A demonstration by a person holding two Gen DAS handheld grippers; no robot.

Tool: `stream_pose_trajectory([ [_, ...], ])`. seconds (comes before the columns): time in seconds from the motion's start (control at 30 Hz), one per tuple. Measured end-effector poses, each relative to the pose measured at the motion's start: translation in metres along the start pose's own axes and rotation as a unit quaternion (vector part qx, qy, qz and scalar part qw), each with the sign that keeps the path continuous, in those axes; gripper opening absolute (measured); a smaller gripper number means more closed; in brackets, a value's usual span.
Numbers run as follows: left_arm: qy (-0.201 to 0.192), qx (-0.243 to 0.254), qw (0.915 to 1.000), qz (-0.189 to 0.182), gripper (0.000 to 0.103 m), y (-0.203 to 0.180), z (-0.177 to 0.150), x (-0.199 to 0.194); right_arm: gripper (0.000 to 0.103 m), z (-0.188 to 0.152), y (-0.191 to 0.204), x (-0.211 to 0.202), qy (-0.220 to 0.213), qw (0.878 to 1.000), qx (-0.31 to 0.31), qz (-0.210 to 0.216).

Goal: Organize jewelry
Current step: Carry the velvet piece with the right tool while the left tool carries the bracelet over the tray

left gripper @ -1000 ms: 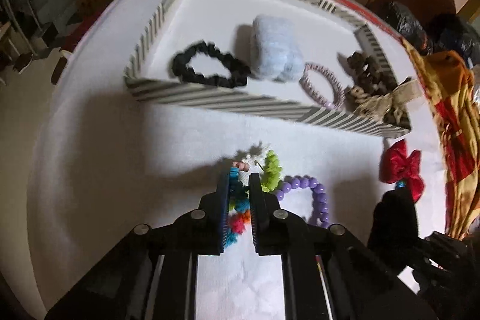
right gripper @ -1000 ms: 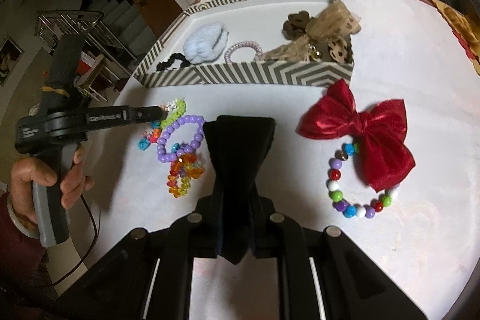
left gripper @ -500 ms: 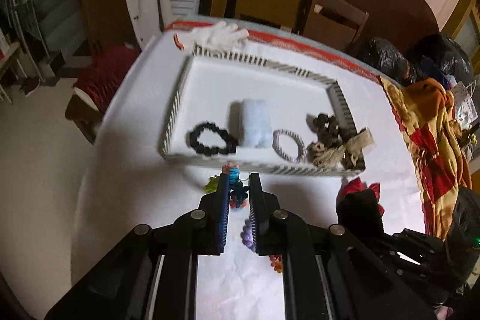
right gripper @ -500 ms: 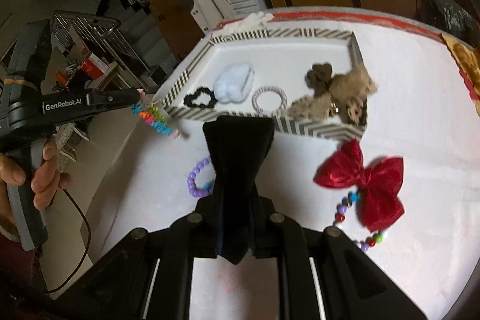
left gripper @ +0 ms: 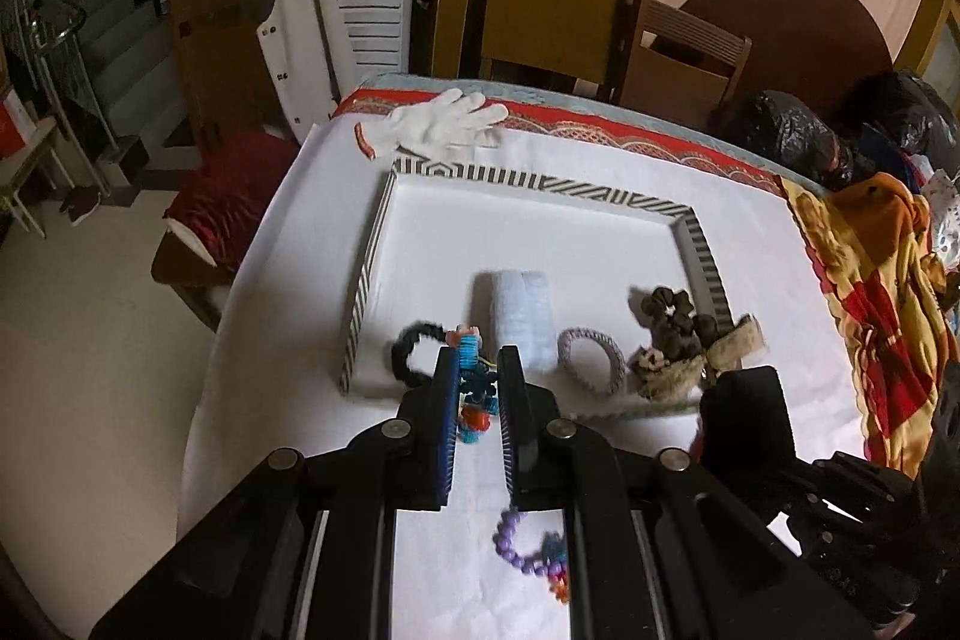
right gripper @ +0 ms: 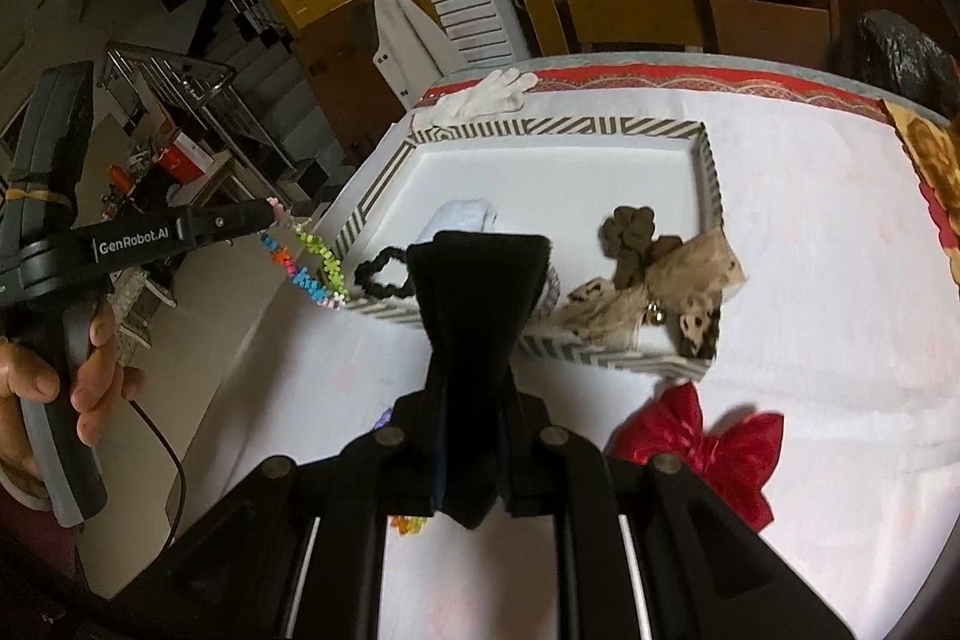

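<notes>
My left gripper [left gripper: 478, 367] is shut on a multicoloured bead bracelet [left gripper: 474, 388] and holds it in the air by the near left corner of the striped tray [left gripper: 543, 184]; the bracelet dangles from it in the right wrist view [right gripper: 309, 268]. My right gripper [right gripper: 477, 250] is shut on a black velvet bow [right gripper: 474, 316], held above the table in front of the tray [right gripper: 558, 127]. In the tray lie a black scrunchie [left gripper: 408, 349], a pale blue scrunchie [left gripper: 519, 310], a pink bracelet [left gripper: 591, 358], a brown scrunchie [left gripper: 672, 319] and a leopard bow [right gripper: 654, 298].
A purple bead bracelet [left gripper: 516, 544] lies on the white cloth below my left gripper. A red bow [right gripper: 714, 442] lies right of my right gripper. A white glove [left gripper: 444, 124] lies behind the tray. Chairs stand beyond the table, and a patterned cloth [left gripper: 870, 280] lies at the right.
My left gripper has lifted the multicoloured bracelet off the table and carried it up to the tray's near left corner. My right gripper has risen with the black bow.
</notes>
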State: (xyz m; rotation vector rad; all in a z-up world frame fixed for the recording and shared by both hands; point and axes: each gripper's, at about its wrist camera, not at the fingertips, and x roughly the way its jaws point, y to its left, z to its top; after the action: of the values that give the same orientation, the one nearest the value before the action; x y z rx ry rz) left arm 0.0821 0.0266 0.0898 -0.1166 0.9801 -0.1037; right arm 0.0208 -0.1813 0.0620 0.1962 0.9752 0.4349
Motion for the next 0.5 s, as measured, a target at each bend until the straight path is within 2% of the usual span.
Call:
stream_pose_trajectory([
  [0.27, 0.008, 0.002, 1.0, -0.004, 0.015, -0.001, 0.038, 0.028, 0.013, 0.028, -0.016, 0.023, 0.001, 1.0, 0.017, -0.003],
  [0.5, 0.018, -0.001, 0.9998, 0.006, 0.015, 0.003, 0.065, 0.06, 0.013, 0.058, -0.03, 0.056, 0.013, 0.999, 0.03, -0.006],
])
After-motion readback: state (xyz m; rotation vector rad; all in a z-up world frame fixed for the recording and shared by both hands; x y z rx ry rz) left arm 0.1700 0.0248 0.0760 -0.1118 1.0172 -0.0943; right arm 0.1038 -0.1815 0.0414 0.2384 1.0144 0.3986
